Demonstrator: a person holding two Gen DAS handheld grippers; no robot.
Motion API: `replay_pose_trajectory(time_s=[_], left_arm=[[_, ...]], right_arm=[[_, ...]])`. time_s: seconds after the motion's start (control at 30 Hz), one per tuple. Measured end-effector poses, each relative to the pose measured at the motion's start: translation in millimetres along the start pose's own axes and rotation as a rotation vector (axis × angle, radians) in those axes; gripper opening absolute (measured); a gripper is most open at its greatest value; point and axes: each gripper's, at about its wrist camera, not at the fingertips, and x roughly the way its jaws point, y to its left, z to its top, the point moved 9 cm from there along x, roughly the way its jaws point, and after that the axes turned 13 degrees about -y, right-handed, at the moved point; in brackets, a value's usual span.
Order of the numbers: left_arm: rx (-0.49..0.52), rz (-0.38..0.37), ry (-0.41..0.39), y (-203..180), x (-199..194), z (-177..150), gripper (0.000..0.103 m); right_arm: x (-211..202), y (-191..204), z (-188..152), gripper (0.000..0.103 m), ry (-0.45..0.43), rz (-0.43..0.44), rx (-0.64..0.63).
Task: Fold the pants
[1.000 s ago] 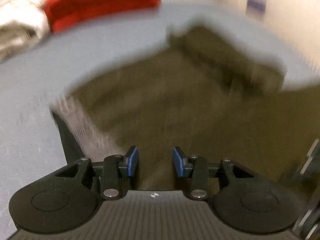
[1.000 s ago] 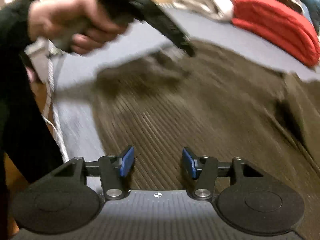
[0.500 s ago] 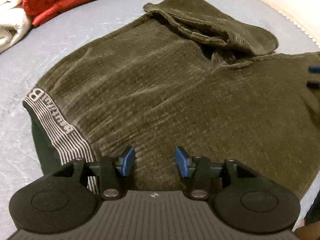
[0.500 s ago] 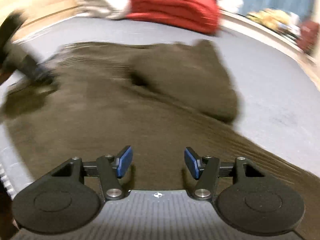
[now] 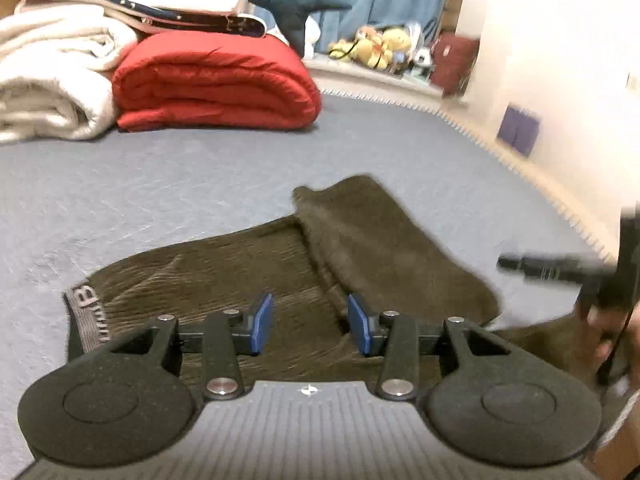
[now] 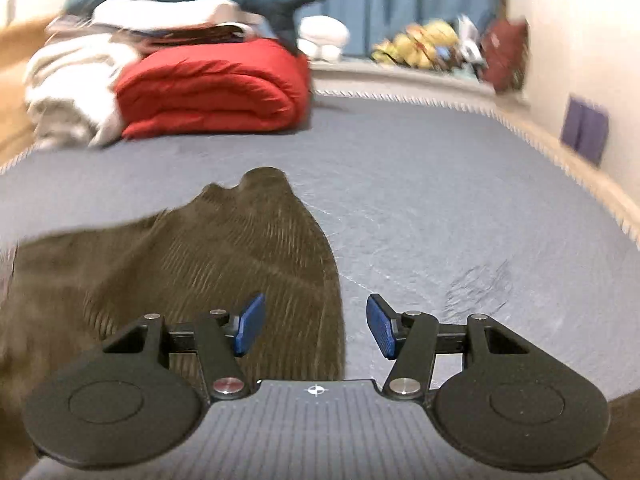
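Note:
Dark olive ribbed pants [image 5: 248, 264] lie on the grey-blue bed sheet [image 5: 160, 184], with one leg folded back over the rest [image 5: 380, 240]. Their grey striped waistband [image 5: 86, 312] is at the left. My left gripper [image 5: 310, 324] hovers above the middle of the pants. Its jaws are closing with nothing between them. In the right wrist view the pants [image 6: 208, 256] fill the lower left. My right gripper [image 6: 316, 326] stands open over their right edge, holding nothing. A blurred hand [image 5: 612, 340] with the other tool shows at the right edge of the left wrist view.
A folded red quilt [image 5: 212, 80], a white blanket [image 5: 48, 80] and a dark plush shark [image 5: 280, 0] are stacked at the far end of the bed. The sheet [image 6: 440, 200] stretches right of the pants to the bed's fringed edge [image 6: 580, 168] along the wall.
Both grippers have lifted away from the pants and tilted up, so the far end of the bed now shows. The right gripper has swung to the pants' right edge. The pants lie still.

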Motion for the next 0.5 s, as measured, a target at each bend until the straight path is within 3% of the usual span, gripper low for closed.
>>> replay_pose_trajectory(time_s=[0.1,0.3,0.4,0.5], left_arm=[[0.02,-0.02,0.042,-9.2,15.1,-10.0,0.045],[0.06,-0.021,0.043,-3.4,27.6,-12.5,0.045],[0.025,-0.013,0.07,10.4,36.1,-21.6,0.045],[0.008,-0.01,0.077,18.2,39.4,-20.9,0.045]], right_arm=[[30.2,-9.4,-8.9,0.059,0.055,-0.012,0.051],[73.3,-20.7,-42.6,0.057,0.195,-0.042,0.133],[75.2,-8.6,-48.3,0.016,0.205,0.018,0.112],[61.7,7.4,-36.4,0.013,0.133,0.088,0.012]])
